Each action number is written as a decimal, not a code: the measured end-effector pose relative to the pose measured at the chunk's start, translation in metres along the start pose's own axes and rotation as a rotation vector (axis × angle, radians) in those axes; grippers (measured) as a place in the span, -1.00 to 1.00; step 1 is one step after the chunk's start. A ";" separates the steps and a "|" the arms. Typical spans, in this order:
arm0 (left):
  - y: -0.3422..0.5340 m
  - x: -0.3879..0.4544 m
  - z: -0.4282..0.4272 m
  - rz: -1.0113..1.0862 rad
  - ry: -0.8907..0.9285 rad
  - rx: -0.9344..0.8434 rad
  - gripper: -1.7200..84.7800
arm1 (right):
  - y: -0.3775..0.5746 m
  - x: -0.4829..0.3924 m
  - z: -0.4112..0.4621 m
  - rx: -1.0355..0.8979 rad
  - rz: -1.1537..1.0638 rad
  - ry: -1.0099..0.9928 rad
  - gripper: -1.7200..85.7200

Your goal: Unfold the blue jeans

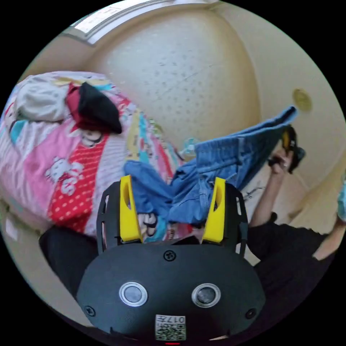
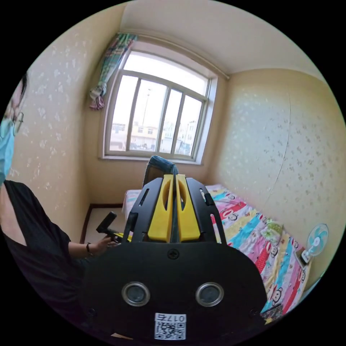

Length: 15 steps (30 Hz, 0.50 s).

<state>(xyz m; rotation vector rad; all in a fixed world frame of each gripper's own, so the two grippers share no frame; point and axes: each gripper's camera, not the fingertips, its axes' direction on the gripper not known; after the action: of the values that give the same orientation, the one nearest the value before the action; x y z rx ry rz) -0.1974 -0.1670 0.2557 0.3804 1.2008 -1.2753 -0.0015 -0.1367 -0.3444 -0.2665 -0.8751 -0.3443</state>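
Closest in the left gripper view, the left tongs (image 1: 172,209) with their yellow plastic jaws are spread wide with nothing pinched between them, though the crumpled blue denim jeans (image 1: 216,162) are hanging right past the tips. In the right gripper view the right tongs (image 2: 175,212) are squeezed together on a thin edge of that same denim, a bit of it poking up above the jaws. From the left side, the far end of the jeans can be seen held up in the air by the right tongs, with the rest sagging down in a bunch over the bed with the bright cartoon-print patchwork quilt (image 1: 54,169). So the lift-and-shake-out part looks to be underway, not finished, since the legs are bunched up. Probably what's needed next is a free corner, waistband or hem, to be grabbed by the open left tongs and pulled away so the fabric gets stretched out. Farther back, a heap of grey, red and black clothes (image 1: 72,104) is piled on the quilt.
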 end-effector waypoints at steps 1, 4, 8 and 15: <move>-0.003 0.023 -0.002 0.106 0.235 0.030 -0.51 | -0.026 0.001 -0.028 0.039 -0.019 0.002 -0.94; -0.031 0.080 0.007 0.208 0.792 -0.037 -0.71 | -0.081 -0.004 -0.091 0.117 -0.079 0.104 -0.94; -0.075 0.172 -0.021 0.371 1.122 -0.084 -0.86 | -0.143 -0.008 -0.182 0.211 -0.133 0.208 -0.94; -0.181 0.358 -0.177 0.772 0.281 0.297 -0.89 | -0.228 0.026 -0.305 0.315 -0.143 0.347 -0.94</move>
<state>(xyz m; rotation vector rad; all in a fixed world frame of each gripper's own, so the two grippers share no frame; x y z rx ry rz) -0.4962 -0.2732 -0.0472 1.1489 0.9370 -0.7249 0.1359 -0.4604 -0.4914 0.1462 -0.5948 -0.3662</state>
